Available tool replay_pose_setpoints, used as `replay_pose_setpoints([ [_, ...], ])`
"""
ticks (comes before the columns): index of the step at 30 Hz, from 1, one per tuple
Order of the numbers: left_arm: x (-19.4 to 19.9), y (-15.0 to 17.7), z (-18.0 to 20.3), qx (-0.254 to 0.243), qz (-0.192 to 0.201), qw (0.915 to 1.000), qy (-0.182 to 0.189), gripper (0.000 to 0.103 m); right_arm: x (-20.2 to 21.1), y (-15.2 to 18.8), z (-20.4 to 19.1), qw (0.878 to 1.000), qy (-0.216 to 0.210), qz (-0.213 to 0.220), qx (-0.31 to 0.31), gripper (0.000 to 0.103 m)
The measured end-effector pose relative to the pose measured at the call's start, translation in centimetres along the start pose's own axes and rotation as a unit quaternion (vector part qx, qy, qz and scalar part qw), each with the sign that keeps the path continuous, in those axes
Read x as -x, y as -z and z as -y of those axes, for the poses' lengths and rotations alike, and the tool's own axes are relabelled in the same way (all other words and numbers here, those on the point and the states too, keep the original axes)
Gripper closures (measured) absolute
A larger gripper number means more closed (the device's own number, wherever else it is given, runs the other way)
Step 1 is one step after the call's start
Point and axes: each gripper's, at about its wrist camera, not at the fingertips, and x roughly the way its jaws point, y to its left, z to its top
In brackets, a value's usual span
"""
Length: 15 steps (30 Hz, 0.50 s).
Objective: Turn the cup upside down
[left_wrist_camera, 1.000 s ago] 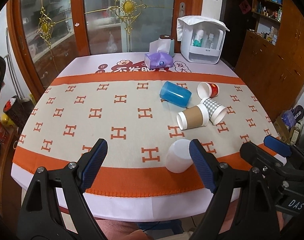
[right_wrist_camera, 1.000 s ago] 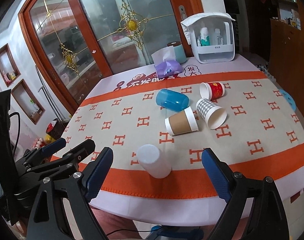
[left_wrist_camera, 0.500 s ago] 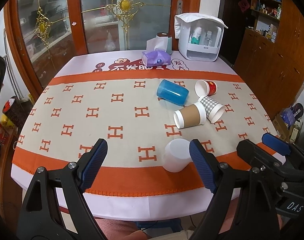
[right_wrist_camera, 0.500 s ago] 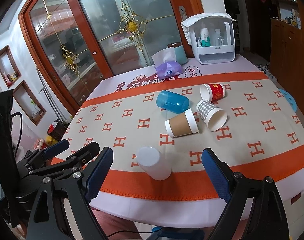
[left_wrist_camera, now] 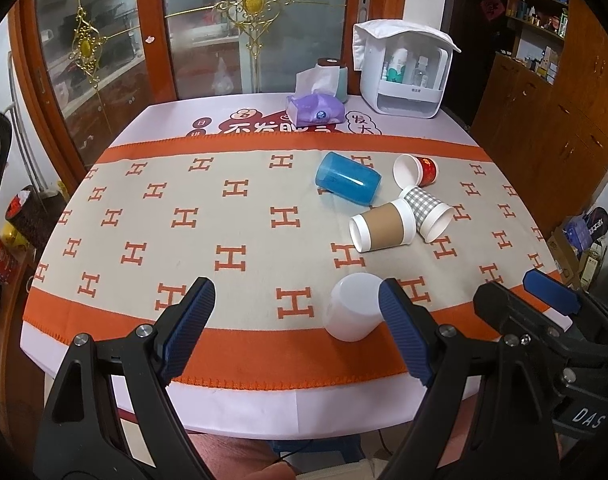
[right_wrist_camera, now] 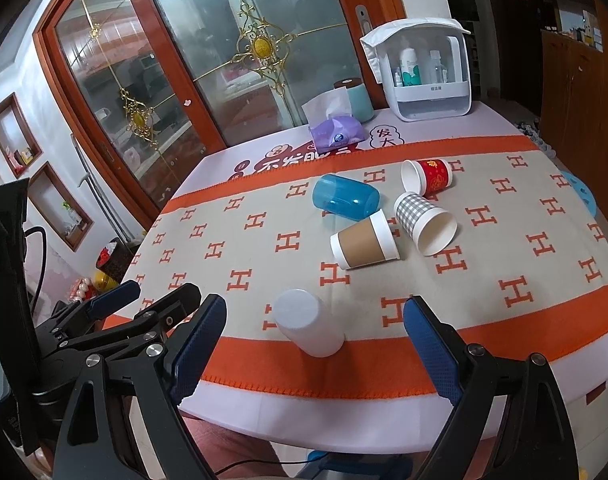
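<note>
Near the front edge of the table (left_wrist_camera: 232, 396), on the orange border of the H-patterned cloth (left_wrist_camera: 232, 220), I see the white cup (left_wrist_camera: 354, 306) standing upside down, closed base up and wide rim on the fabric. From my left wrist camera, the left gripper (left_wrist_camera: 294, 330) hangs just off that front edge with its blue-padded fingers (left_wrist_camera: 186, 326) spread wide and nothing between them; the white cup sits just inside its right finger, apart from the pad as far as I can tell. Further right in that view the right gripper (left_wrist_camera: 544, 300) shows as a dark frame with a blue tip, off the front right corner. From my right wrist camera, the left gripper (right_wrist_camera: 116, 300) appears at the lower left, and the right gripper (right_wrist_camera: 314, 342) is also wide open and empty, the white cup (right_wrist_camera: 308, 328) standing between its fingers and touching neither. Toward the middle right of the cloth lie four cups on their sides, close together: a blue plastic cup (left_wrist_camera: 347, 178), a brown paper cup (left_wrist_camera: 382, 226), a grey checked cup (left_wrist_camera: 428, 212) touching the brown one, and a red cup (left_wrist_camera: 418, 170). Along the back edge sit a purple tissue pack (left_wrist_camera: 314, 110) and a white storage box (left_wrist_camera: 404, 68).
</note>
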Motion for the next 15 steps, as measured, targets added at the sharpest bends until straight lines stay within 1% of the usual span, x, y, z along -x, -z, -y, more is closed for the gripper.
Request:
replay_pose_setpoints([
  [15, -0.58, 0.19, -0.18, 0.004, -0.01, 0.9999, -0.004, 0.021, -0.92, 0.66, 0.25, 1.0, -0.002, -0.008, -0.009, 0.012],
])
